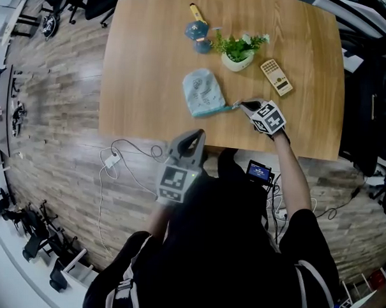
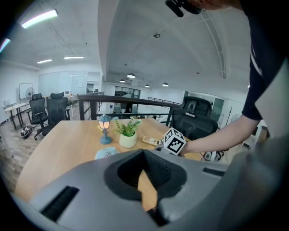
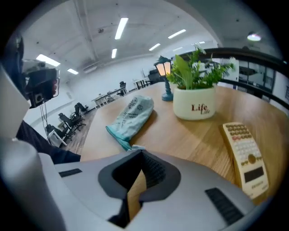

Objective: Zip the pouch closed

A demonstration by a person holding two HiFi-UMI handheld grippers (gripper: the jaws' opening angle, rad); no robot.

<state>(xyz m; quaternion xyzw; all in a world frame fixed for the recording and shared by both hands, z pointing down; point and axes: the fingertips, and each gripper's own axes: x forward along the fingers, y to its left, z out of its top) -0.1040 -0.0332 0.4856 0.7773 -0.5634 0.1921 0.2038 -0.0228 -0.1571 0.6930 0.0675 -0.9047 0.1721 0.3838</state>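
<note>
Wooden table [image 1: 146, 65]; pot [image 3: 195, 103] lettered "Life"; right gripper [image 3: 137, 153] pinches pouch [image 3: 131, 115].

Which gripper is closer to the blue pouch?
Right: the right gripper pinches the pouch at its corner tab. The left gripper hangs past the table edge, apart.

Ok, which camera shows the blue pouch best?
The head view: the whole pouch, seen from above. The right gripper view shows it near but foreshortened; the left gripper view, only a sliver.
</note>
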